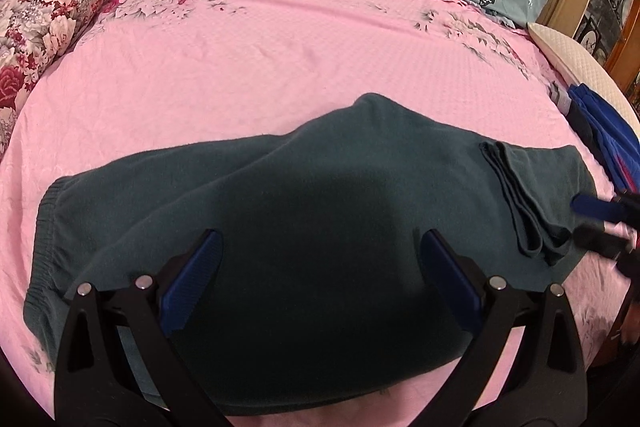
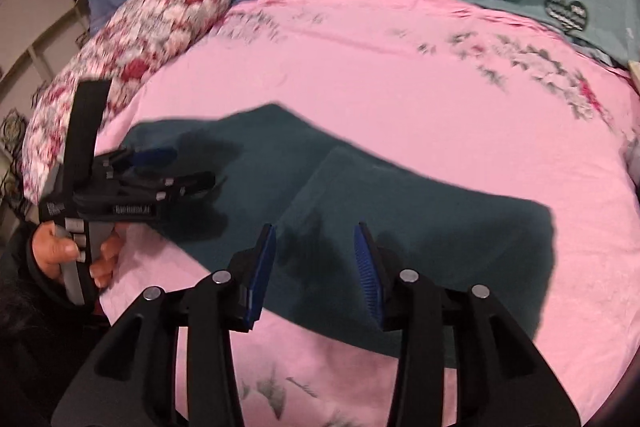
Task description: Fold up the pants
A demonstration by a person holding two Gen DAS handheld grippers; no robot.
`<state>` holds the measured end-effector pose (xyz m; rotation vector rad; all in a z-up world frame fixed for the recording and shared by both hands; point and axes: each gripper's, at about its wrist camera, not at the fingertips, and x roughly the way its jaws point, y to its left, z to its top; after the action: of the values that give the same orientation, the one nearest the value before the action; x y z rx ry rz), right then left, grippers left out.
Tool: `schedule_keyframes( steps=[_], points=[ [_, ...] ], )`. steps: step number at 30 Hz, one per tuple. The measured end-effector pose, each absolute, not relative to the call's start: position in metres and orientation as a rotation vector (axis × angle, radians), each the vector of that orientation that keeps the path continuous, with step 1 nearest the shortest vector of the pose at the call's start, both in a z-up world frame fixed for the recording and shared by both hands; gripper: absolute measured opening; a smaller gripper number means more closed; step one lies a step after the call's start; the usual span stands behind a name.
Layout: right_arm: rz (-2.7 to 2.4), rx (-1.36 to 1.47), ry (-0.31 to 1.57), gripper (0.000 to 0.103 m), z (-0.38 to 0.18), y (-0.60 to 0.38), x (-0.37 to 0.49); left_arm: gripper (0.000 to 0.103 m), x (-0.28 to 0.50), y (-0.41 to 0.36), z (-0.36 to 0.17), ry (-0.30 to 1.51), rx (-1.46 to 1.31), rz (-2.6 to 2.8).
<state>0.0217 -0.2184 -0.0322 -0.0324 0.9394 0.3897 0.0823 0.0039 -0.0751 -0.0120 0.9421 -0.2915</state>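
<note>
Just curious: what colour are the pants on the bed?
Dark teal green pants, plain with no pattern; clearest in the left wrist view.

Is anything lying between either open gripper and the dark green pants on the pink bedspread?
Nothing visible. The left gripper and right gripper both hang open directly over the pants, with only bare fabric between the fingers. The floral pillow sits off to the side.
</note>
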Motion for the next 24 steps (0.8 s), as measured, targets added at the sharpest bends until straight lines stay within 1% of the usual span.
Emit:
schedule_keyframes(
  steps=[3, 4, 5, 6, 8, 11, 14, 15, 17, 18, 19, 21, 23, 24],
  points=[
    [0.395, -0.081, 0.968, 0.040, -0.045, -0.204, 0.023, 0.101, 0.082, 0.005, -0.075, 0.939, -0.024, -0.296],
    [0.384, -0.085, 0.971, 0.025, -0.047, -0.204, 0.023, 0.101, 0.082, 0.005, -0.075, 0.938, -0.025, -0.296],
    [0.370, -0.058, 0.976, 0.014, -0.047, -0.208, 0.025, 0.101, 0.082, 0.005, -0.075, 0.938, -0.026, -0.296],
    [0.369, 0.006, 0.962, 0.010, -0.042, -0.218, 0.027, 0.101, 0.082, 0.005, -0.075, 0.937, -0.030, -0.298],
    [0.376, 0.095, 0.920, 0.008, -0.026, -0.234, 0.026, 0.101, 0.082, 0.007, -0.075, 0.934, -0.046, -0.304],
    [0.402, 0.155, 0.895, 0.008, -0.012, -0.242, 0.025, 0.101, 0.082, 0.009, -0.075, 0.932, -0.063, -0.308],
    [0.350, 0.095, 0.899, 0.009, -0.021, -0.225, 0.033, 0.101, 0.082, 0.008, -0.075, 0.930, -0.064, -0.306],
    [0.327, 0.045, 0.911, 0.012, -0.028, -0.215, 0.036, 0.101, 0.082, 0.008, -0.075, 0.930, -0.067, -0.307],
    [0.303, -0.030, 0.949, 0.027, -0.041, -0.198, 0.037, 0.101, 0.082, 0.010, -0.075, 0.928, -0.077, -0.309],
    [0.300, -0.060, 0.950, 0.040, -0.044, -0.193, 0.035, 0.101, 0.081, 0.012, -0.074, 0.926, -0.085, -0.308],
    [0.290, -0.107, 0.929, 0.046, -0.044, -0.186, 0.030, 0.101, 0.081, 0.014, -0.074, 0.925, -0.095, -0.309],
    [0.252, -0.185, 0.909, 0.047, -0.045, -0.178, 0.026, 0.101, 0.081, 0.016, -0.074, 0.923, -0.113, -0.312],
    [0.240, -0.201, 0.912, 0.047, -0.048, -0.177, 0.029, 0.101, 0.082, 0.015, -0.074, 0.924, -0.108, -0.310],
    [0.253, -0.190, 0.925, 0.042, -0.052, -0.178, 0.031, 0.101, 0.082, 0.015, -0.074, 0.924, -0.104, -0.308]
  ],
)
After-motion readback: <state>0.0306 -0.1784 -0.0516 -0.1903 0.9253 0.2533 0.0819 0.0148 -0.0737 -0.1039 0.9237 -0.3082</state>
